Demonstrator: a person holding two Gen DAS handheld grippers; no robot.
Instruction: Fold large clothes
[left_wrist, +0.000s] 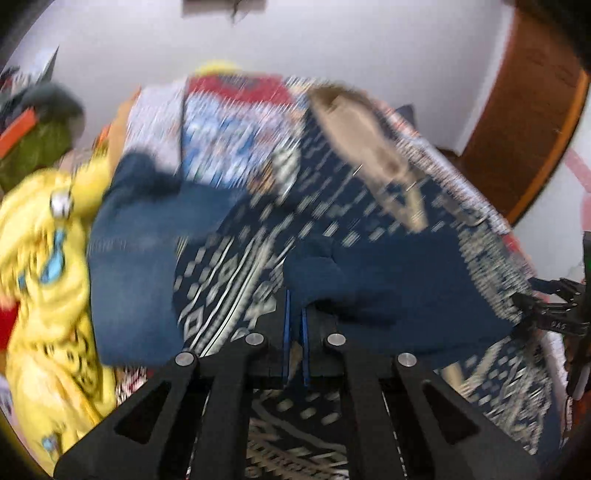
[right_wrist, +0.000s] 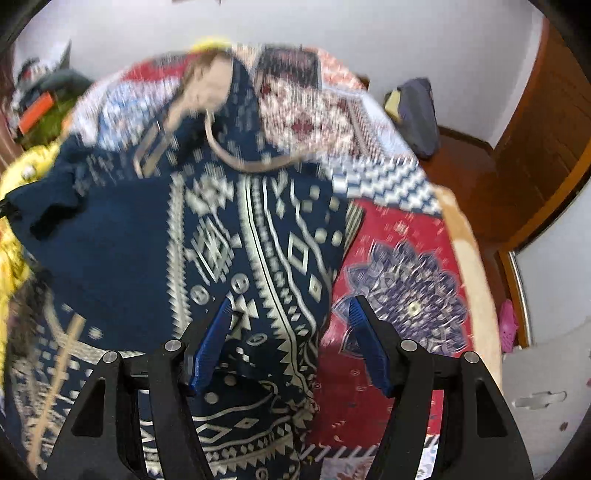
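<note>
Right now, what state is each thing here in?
left gripper: shut on a plain blue part of the garment.
right gripper: open, holding nothing.
navy patterned garment: spread on the bed, partly folded over.
red patterned bedspread: laid flat.
yellow clothing: heaped, unfolded.

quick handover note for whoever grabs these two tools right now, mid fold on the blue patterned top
Left tool: shut, plain blue sleeve fabric bunched at its tips; the frame is too blurred to confirm a pinch.
Right tool: open, empty, over the blue patterned top.
Top lies spread on the red patterned bedspread; yellow garment beside it.
Done: one sleeve lies over the body.
Left: remaining folds.
</note>
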